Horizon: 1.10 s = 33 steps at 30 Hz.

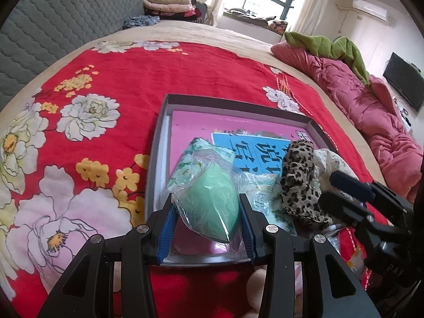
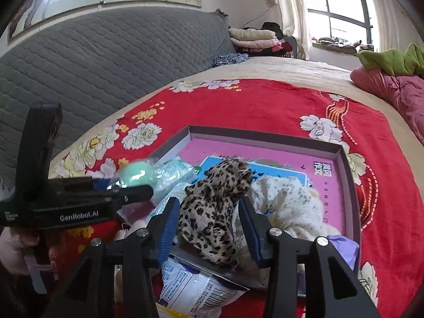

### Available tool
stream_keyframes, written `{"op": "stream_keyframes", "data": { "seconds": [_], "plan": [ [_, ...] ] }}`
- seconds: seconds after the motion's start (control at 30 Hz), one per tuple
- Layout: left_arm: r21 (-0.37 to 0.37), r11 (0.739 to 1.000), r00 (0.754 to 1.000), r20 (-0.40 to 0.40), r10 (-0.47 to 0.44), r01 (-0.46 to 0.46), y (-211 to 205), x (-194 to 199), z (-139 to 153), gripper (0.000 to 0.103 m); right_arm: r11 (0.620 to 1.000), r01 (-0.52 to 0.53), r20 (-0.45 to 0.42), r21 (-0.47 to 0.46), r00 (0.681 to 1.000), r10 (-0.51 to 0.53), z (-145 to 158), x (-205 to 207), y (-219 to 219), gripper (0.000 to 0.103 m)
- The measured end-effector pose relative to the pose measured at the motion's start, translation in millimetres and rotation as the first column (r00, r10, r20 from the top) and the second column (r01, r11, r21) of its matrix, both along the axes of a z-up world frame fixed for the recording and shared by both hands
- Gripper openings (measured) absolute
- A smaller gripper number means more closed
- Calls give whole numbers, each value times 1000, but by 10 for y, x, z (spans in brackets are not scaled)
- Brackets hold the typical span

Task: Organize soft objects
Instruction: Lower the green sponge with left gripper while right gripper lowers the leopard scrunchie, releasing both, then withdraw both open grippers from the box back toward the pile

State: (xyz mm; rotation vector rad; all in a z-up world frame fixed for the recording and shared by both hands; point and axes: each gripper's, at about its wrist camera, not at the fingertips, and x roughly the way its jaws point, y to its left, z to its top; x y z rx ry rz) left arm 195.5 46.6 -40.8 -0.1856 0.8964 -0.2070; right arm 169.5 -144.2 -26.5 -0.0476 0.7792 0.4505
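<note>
A shallow grey box (image 1: pixel 159 122) with a pink printed bottom lies on the red floral bed cover; it also shows in the right wrist view (image 2: pixel 344 153). My left gripper (image 1: pixel 208 206) is shut on a green soft item in a clear plastic bag (image 1: pixel 212 201), held over the box's near edge. My right gripper (image 2: pixel 209 212) is shut on a leopard-print cloth (image 2: pixel 217 201) over the box's near part. A cream speckled cloth (image 2: pixel 286 201) lies in the box beside it. The leopard cloth (image 1: pixel 299 182) and right gripper (image 1: pixel 344 190) show in the left wrist view.
A white printed plastic packet (image 2: pixel 190 286) and a purple item (image 2: pixel 341 243) lie by the box's near edge. A pink quilt (image 1: pixel 365 111) with a green cloth (image 1: pixel 331 45) lies at the right. A grey quilted headboard (image 2: pixel 92 61) and folded clothes (image 2: pixel 254 39) stand behind.
</note>
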Motion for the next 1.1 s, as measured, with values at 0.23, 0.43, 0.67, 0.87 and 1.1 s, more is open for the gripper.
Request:
{"op": "stream_keyframes", "data": {
  "seconds": [0.23,0.43,0.67,0.87,1.1],
  "plan": [
    [-28,999,999,-32,-22,21,-6,7,-29,46,1000,12,18,14,1000,-12,72,-2,-37,46],
    [-14,1000,999,-44,-8,7,2,16,-58,55,1000,12,30,9,999,-12,95,-36,-45,46],
    [-9,1000,999,-35,-9,8,3,-8,-24,61,999,32,51,13,998,-32,166,-70,-115,52],
    [-15,1000,999,-32,9,-10,63,-32,16,65,999,52,70,7,996,-53,222,-103,-186,56],
    [-24,1000,1000,-23,18,-19,105,-56,59,66,996,83,85,9,993,-84,285,-130,-271,56]
  ]
}}
